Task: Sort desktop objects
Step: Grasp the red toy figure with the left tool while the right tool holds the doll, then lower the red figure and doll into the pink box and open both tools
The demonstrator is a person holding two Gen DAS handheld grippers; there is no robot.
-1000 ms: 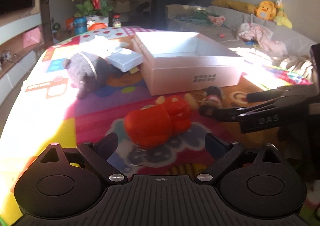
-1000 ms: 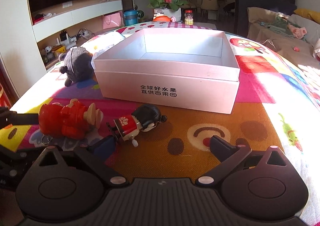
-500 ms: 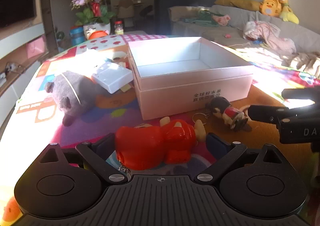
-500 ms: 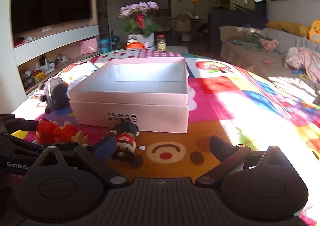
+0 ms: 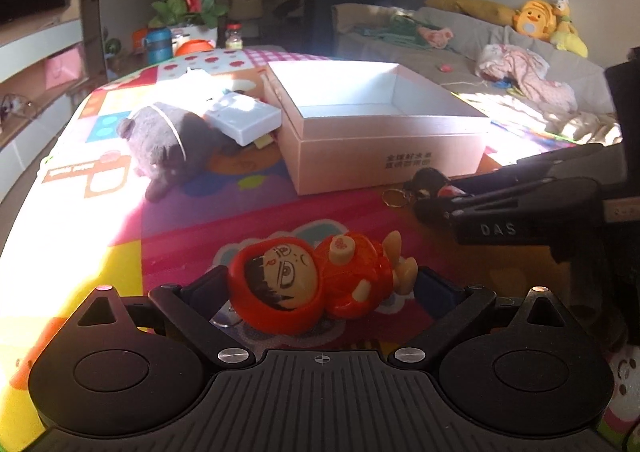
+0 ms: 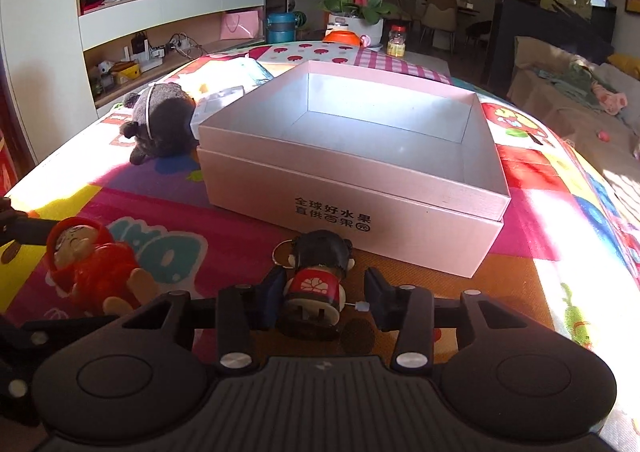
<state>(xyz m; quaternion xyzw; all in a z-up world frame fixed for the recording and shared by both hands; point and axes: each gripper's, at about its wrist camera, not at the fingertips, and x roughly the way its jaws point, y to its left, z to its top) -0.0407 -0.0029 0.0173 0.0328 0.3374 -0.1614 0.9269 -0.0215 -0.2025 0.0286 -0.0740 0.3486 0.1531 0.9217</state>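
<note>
A red hooded toy figure [image 5: 316,284] lies on the colourful mat between the fingers of my left gripper [image 5: 320,288], whose jaws are open around it. It also shows in the right wrist view [image 6: 96,272]. A small doll with black hair and a red body [image 6: 316,280] lies between the fingers of my right gripper [image 6: 324,292]; the jaws are open, partly narrowed, with a gap on the right side. An open pink box [image 6: 400,208] stands just beyond, empty inside; it also shows in the left wrist view [image 5: 360,156].
A grey plush toy [image 5: 172,140] lies left of the box beside a small white box [image 5: 244,120]. A flower pot [image 6: 356,0], a blue container and a jar stand at the mat's far end. A sofa with clothes and toys is at the right.
Both grippers moved forward and down around their toys. The red figure now lies between the left fingers. The right jaws have narrowed around the small doll.
</note>
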